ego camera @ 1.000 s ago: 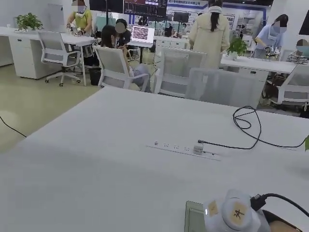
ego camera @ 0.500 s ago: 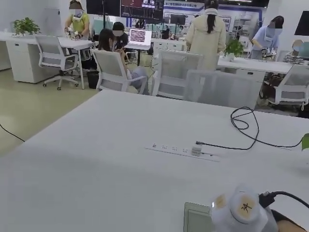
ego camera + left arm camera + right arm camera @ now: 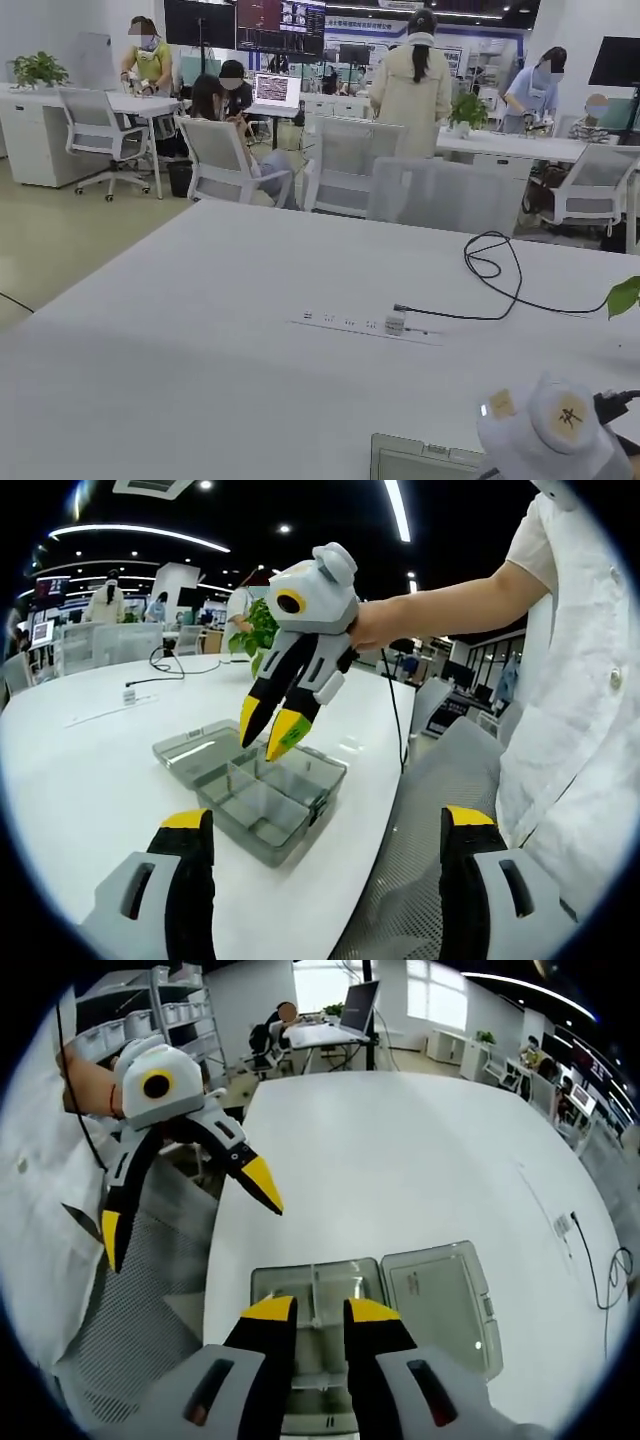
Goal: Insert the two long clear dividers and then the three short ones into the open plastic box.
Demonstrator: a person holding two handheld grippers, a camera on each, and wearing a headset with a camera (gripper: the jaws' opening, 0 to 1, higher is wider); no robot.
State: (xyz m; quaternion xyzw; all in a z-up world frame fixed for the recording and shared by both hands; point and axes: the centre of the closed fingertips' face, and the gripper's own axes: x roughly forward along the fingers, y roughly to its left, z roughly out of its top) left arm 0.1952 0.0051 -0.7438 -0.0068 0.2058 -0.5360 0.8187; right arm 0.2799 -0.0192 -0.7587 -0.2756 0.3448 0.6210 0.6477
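The clear plastic box (image 3: pixel 262 802) lies open on the white table, its lid (image 3: pixel 192 746) flat beside it, and clear dividers split it into compartments. My right gripper (image 3: pixel 267 738) hovers just above the box, pointing down, jaws a narrow gap apart with nothing visible between them. In the right gripper view, my right gripper (image 3: pixel 318 1312) looks down on the box (image 3: pixel 330 1285) and lid (image 3: pixel 437 1300). My left gripper (image 3: pixel 327 818) is wide open and empty near the table edge, short of the box. In the head view, a gripper's white body (image 3: pixel 555 430) sits beside the lid corner (image 3: pixel 420 462).
A power strip (image 3: pixel 365 325) and a looped black cable (image 3: pixel 490 270) lie further back on the table (image 3: pixel 200 350). The person's torso and a grey mesh chair (image 3: pixel 420 880) are close to the table edge. Office chairs, desks and several people stand beyond.
The head camera has shifted. The gripper at the bottom of the head view has moved to the right relative to the box lid and the power strip.
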